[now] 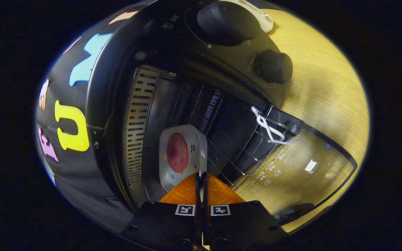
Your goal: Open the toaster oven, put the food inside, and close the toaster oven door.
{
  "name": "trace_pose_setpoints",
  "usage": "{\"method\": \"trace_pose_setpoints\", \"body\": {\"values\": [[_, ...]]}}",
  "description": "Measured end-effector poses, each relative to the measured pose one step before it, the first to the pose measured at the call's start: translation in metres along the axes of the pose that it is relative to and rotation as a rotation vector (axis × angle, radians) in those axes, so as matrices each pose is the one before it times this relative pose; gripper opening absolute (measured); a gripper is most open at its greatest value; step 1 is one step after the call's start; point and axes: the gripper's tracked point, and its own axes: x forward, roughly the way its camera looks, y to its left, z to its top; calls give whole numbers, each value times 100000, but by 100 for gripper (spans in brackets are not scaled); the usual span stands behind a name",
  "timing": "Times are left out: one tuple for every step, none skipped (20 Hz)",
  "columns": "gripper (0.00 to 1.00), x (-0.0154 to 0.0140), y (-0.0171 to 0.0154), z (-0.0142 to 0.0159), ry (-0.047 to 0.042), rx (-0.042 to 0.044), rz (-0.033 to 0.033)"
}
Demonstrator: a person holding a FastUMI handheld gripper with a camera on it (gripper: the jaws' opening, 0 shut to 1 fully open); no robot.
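I see the toaster oven [187, 87] standing open on the wooden table [326, 87], its glass door [302, 170] folded down toward the table's near edge. A white dish [183, 157] with a round reddish piece of food [177, 152] sits inside on the wire rack [236, 146]. My gripper [201, 176] points into the opening, tilted sideways, its fingers pressed together on the dish's near rim.

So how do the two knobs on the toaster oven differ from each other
The larger knob sits at the far end of the control panel; the smaller knob sits nearer the open glass door. The larger knob looks broad and low in a round recess, while the smaller knob juts out like a stub. Both are dark. The hand-held gripper is shut on the white dish.
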Motion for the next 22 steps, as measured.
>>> {"method": "trace_pose_setpoints", "body": {"values": [[3,39,191,144,-910,-609,-129],[3,-65,476,157,-1200,433,1759],[7,-472,756,-55,-334,931,2829],[9,-391,658,209,-847,534,2140],[8,-646,181,467,-745,-343,1116],[10,-141,119,12,72,-635,270],[14,-144,355,-30,503,67,2149],[27,-514,63,-132,1424,-209,-34],[39,-758,-17,-195,1324,-111,647],[52,-256,-199,-154,1019,327,-318],[64,-611,-294,-110,794,-255,-440],[77,-562,-159,-102,377,-882,132],[90,-721,-346,-168,245,-1579,-573],[97,-592,-264,-379,421,-2220,-698],[98,-688,-165,-214,463,-2447,-364],[98,-570,-24,-190,411,-1954,489],[98,-617,20,-251,283,-1858,362],[98,-570,-60,-197,248,-2212,-127],[98,-659,-35,-256,-79,-2528,-2],[98,-509,7,-227,119,-2804,244],[97,-653,-26,-477,435,-3216,-444],[97,-594,-22,-501,611,-3633,-243]]}}
